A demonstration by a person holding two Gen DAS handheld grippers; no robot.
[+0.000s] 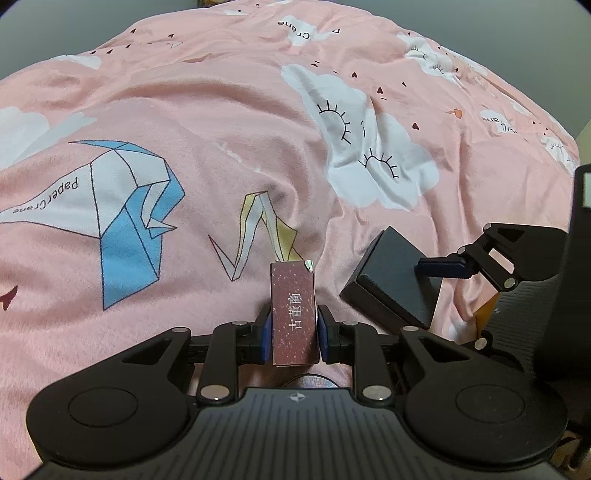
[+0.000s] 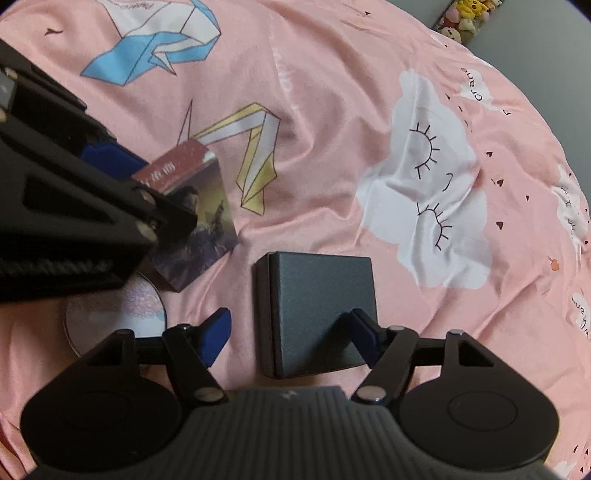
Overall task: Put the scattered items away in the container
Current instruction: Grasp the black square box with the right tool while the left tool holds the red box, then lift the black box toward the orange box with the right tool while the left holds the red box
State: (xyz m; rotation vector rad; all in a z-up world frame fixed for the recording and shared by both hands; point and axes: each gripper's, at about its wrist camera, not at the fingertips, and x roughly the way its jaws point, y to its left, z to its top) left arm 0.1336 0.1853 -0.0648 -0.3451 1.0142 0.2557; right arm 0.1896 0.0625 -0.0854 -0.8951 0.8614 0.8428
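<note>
The lower part of the round disc [image 2: 114, 314] is lying hidden behind the right tongs [image 2: 291, 336], and its upper edge is disappearing under the left tongs [image 2: 122, 173], so its printed face is hard to make out. In the left wrist view only a dark sliver of it is showing below the held box. The plush toys [image 2: 465, 14] at the top corner are cut off by the lens edge and are too small to identify.

The small maroon box [image 1: 294, 317] is carrying white Chinese characters on its narrow speckled face; its broad face [image 2: 201, 218] is showing a dim painted figure. The left tongs [image 1: 293, 332] are clenching it, the blue pads pressing on both sides, and the box is standing tilted just above the pink bedspread [image 1: 221, 110].

The dark grey box [image 2: 317, 310] is rectangular, matte, with a lid seam visible along its left side. It is resting on the bedspread just beside the maroon box. The right tongs are standing released and wide: one blue pad is lying over the box top, the other is standing clear to its left. Whether the grey box is containing anything cannot be told.
</note>
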